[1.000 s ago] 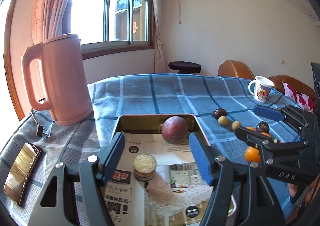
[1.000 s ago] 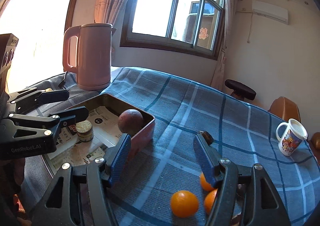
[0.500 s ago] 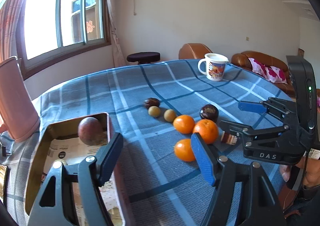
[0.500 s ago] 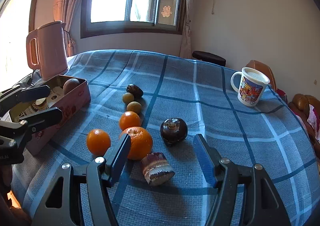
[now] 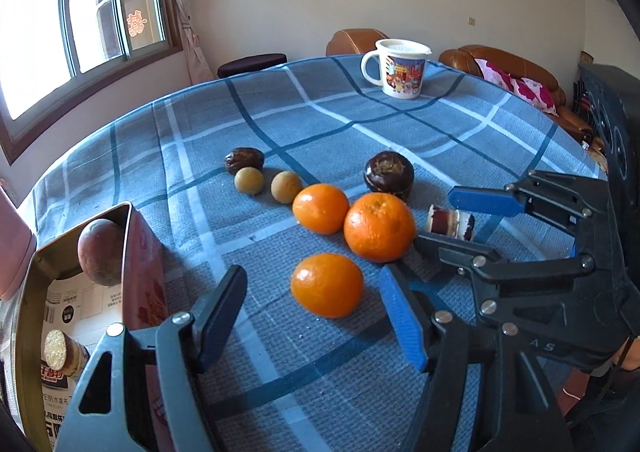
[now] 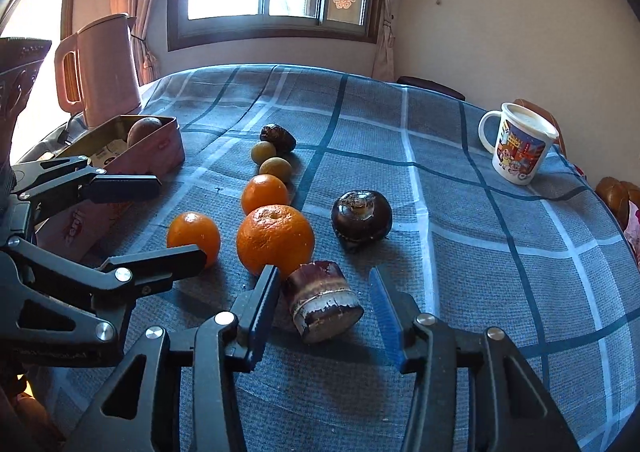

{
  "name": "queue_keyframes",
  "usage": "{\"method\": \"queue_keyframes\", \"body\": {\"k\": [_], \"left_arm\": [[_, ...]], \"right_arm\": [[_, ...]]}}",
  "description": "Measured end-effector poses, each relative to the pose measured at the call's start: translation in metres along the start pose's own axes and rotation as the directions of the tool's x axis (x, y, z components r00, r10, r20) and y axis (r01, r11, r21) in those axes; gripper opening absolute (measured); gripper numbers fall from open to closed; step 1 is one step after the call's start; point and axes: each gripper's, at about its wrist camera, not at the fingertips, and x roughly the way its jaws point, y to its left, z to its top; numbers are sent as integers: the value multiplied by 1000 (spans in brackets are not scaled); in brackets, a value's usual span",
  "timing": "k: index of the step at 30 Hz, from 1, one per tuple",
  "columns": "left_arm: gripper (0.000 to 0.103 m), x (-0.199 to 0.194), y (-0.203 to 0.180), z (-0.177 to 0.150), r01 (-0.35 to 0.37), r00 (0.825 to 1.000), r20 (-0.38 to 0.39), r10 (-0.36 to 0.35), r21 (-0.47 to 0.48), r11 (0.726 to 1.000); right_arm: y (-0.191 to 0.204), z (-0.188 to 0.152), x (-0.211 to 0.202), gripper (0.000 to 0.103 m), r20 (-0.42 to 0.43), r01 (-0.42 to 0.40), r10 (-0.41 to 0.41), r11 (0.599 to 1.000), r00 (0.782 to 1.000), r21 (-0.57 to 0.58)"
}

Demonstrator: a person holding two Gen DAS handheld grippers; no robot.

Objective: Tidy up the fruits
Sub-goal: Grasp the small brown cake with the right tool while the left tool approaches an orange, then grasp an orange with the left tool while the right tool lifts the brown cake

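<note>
My left gripper hovers low over the blue checked cloth. The nearest small orange lies between its fingers with gaps on both sides, and the jaws are closing slightly. My right gripper is closing around a short dark sugarcane piece. Its left pad is close beside the piece and its right pad stands clear. A big orange and another small orange lie just beyond. A dark water chestnut, two yellow-brown longans and a dark date follow.
An open pink tin stands at the left, holding a passion fruit and a cut cane piece. A printed mug stands at the far right, a pink kettle behind the tin. Brown sofas lie past the table.
Both grippers swung from the tin toward the fruit row and sank lower. The right jaws narrowed around the cane piece. The left gripper came up to the near orange.
</note>
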Motion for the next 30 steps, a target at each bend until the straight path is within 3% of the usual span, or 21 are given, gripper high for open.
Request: {"method": "queue_keyframes", "body": {"k": [3, 13, 21, 30], "left_arm": [[60, 6, -1, 2, 13, 1000, -24, -13, 9, 1000], [44, 24, 1, 5, 63, 994, -94, -63, 1, 998], [44, 20, -1, 6, 69, 995, -77, -68, 15, 997], [42, 4, -2, 6, 58, 998, 9, -58, 24, 998]], "right_arm": [[2, 0, 3, 46, -16, 0, -1, 1000, 1000, -14], [3, 0, 11, 44, -67, 5, -6, 1000, 998, -17], [-1, -1, 4, 43, -26, 19, -19, 1000, 999, 12], [-1, -2, -12, 43, 73, 42, -43, 999, 996, 24]]}}
